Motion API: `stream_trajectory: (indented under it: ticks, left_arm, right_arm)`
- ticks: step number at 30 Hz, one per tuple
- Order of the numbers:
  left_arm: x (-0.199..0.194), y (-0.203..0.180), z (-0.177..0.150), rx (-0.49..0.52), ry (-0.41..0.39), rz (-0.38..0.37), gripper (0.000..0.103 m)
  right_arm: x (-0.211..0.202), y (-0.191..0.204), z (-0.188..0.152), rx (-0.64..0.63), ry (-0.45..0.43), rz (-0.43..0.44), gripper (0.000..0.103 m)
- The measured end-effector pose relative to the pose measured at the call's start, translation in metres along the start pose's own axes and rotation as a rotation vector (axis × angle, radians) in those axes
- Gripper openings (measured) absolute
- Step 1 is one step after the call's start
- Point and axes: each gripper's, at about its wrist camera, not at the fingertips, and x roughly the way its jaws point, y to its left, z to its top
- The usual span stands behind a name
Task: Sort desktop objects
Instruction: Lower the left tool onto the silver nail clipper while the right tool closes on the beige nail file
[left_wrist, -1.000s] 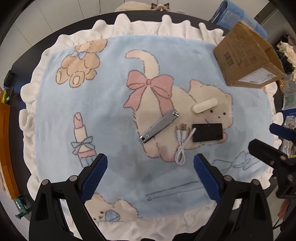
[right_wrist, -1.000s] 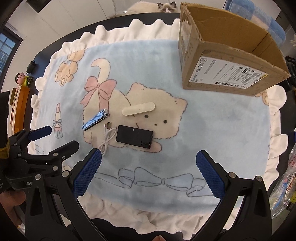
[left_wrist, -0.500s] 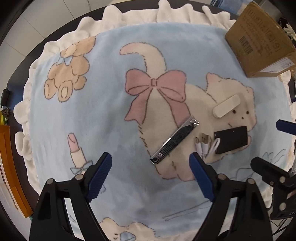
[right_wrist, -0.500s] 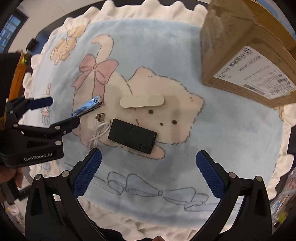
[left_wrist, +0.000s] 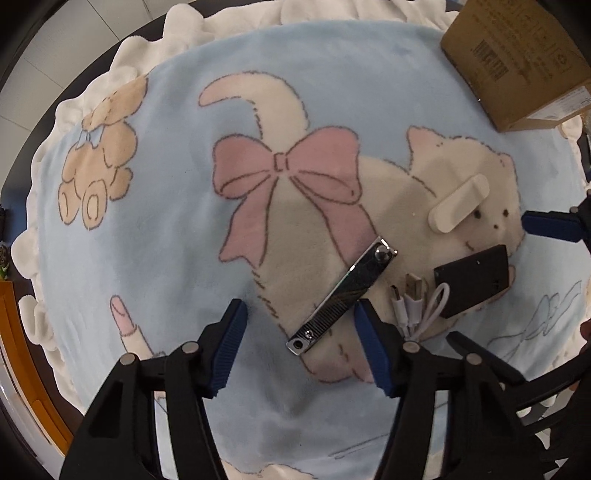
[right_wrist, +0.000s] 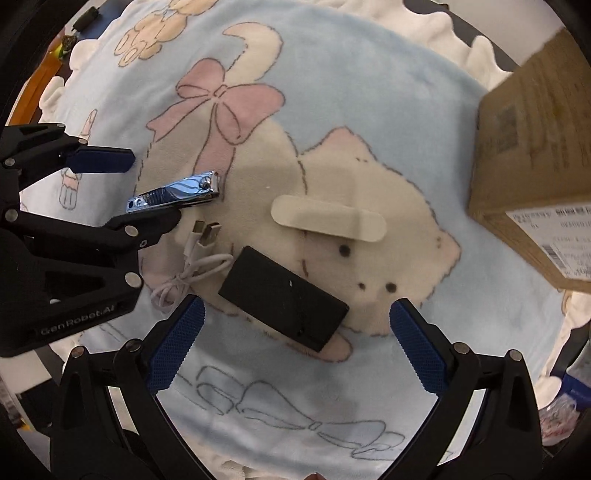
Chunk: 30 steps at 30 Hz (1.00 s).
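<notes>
Both grippers have dropped closer to the blanket (left_wrist: 177, 206) since the earlier frames, and the things on it now fill more of each view. At the left, the left gripper (left_wrist: 299, 332) hangs spread wide with nothing between its 2 blue pads; the near end of the nail clipper (left_wrist: 341, 299) lies in the gap, and the right pad sits just beside the clipper's edge. Right of the clipper, a coiled white cable (left_wrist: 417, 306) rests with its 2 plugs pointing far, its loop touching the black box (left_wrist: 474, 280). Just beyond that box lies a cream oblong strip (left_wrist: 460, 208). The right gripper (right_wrist: 295, 347) is also spread wide and empty, straddling the near end of the black box. At the far right stands a cardboard box (right_wrist: 535, 155).
</notes>
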Motion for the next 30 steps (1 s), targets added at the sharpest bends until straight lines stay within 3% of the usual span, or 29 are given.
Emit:
stream_trajectory:
  ticks: [13, 24, 26, 28, 30]
  left_arm:
    - [0.002, 0.008, -0.003, -0.050, 0.004, -0.034, 0.058]
    - [0.000, 0.010, -0.006, -0.083, 0.007, -0.071, 0.035]
    - [0.001, 0.012, -0.008, -0.104, 0.012, -0.086, 0.031]
    - [0.003, 0.014, -0.009, -0.125, 0.018, -0.099, 0.031]
    - [0.004, 0.015, -0.009, -0.139, 0.023, -0.107, 0.030]
  right_arm:
    - [-0.002, -0.002, 0.024, -0.041, -0.008, -0.025, 0.101]
    - [-0.007, -0.026, 0.055, 0.023, -0.044, -0.012, 0.101]
    - [-0.004, -0.025, 0.061, 0.012, -0.036, -0.007, 0.096]
    - [0.001, -0.021, 0.066, -0.001, -0.009, 0.006, 0.082]
    - [0.007, -0.016, 0.066, -0.013, 0.007, -0.013, 0.075]
